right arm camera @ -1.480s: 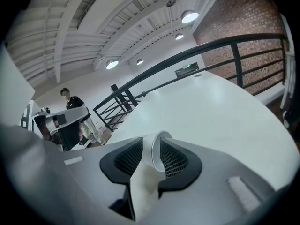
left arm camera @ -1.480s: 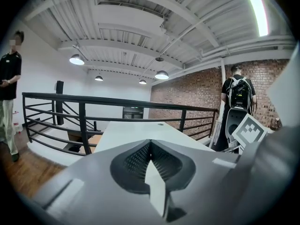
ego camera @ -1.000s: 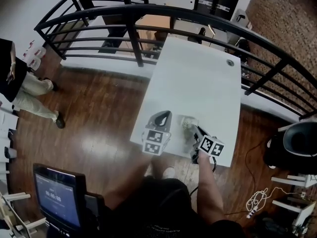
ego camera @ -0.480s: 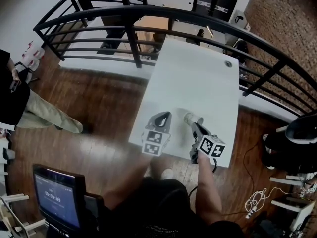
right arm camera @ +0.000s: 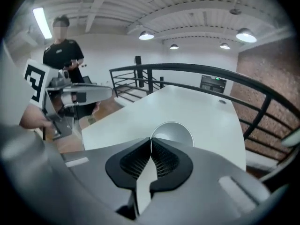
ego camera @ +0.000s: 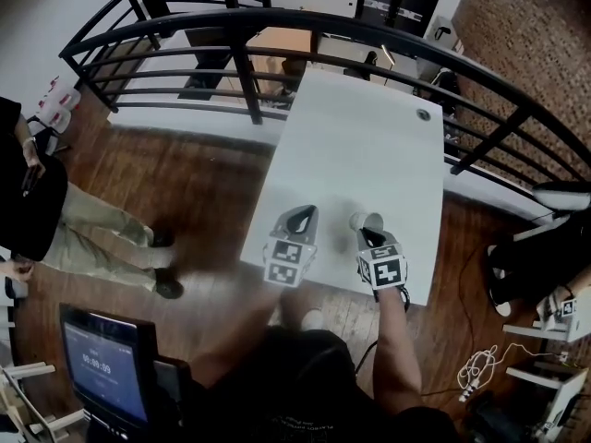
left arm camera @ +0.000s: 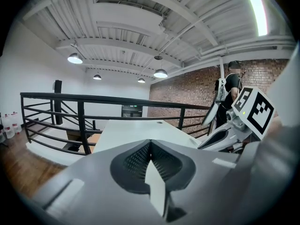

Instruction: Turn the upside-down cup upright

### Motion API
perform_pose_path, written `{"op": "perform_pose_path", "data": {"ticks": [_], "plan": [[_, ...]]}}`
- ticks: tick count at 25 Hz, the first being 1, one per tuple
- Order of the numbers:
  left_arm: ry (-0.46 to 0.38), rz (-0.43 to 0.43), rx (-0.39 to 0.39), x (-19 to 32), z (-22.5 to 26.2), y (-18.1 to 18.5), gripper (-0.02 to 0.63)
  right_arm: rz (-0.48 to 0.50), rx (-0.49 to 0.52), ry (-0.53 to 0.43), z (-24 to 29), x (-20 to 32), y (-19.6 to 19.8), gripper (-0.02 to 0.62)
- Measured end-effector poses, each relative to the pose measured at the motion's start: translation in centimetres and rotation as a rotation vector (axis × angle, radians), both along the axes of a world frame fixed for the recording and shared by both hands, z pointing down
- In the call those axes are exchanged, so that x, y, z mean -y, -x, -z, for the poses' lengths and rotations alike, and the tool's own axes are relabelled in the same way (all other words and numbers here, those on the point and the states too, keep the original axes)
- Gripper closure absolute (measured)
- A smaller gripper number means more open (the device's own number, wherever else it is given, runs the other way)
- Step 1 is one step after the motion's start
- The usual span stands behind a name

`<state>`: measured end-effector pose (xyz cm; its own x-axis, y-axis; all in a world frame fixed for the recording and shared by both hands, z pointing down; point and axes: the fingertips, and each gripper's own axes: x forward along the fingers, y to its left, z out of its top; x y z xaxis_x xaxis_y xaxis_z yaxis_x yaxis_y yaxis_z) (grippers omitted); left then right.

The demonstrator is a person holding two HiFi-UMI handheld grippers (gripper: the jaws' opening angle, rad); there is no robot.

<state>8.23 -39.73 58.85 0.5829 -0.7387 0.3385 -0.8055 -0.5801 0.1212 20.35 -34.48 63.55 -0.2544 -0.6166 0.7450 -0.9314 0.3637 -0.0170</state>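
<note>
Cup (right arm camera: 176, 132): pale, round mouth facing the right hand-held gripper (right arm camera: 150, 138), whose jaws, just closing, pinch its rim. Left hand-held gripper (left arm camera: 150, 142): jaws together, empty.

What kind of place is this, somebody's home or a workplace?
Probably a loft-style office or workshop, seemingly on a raised level. A black metal railing edges the wooden floor, and there is a brick wall and hanging lamps under a bare ceiling.
</note>
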Motion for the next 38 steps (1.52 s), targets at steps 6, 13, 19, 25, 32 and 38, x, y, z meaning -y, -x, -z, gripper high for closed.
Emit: {"op": "perform_pose_path", "data": {"ticks": [6, 13, 19, 25, 32, 38], "plan": [[0.005, -0.006, 0.000, -0.3, -0.2, 0.2, 0.604, 0.271, -0.295, 0.113, -1.9, -1.4, 2.0, 0.571], [0.006, 0.001, 0.010, -0.5, 0.2, 1.1, 0.604, 0.424, -0.410, 0.181, -3.0, -2.1, 3.0, 0.571], [0.011, 0.005, -0.002, -0.3, -0.2, 1.4, 0.604, 0.471, -0.438, 0.211, -3.7, -2.4, 3.4, 0.565], [0.019, 0.003, -0.012, -0.5, -0.8, 1.6, 0.604, 0.487, -0.458, 0.194, -3.8, -2.5, 3.6, 0.530], [0.007, -0.011, -0.008, -0.4, 0.1, 1.1, 0.604, 0.444, -0.422, 0.109, -1.3, -2.8, 3.5, 0.482], [-0.032, -0.023, 0.000, -0.6, 1.9, 0.2, 0.604, 0.263, -0.275, -0.102, 3.1, -2.1, 2.6, 0.497]]}}
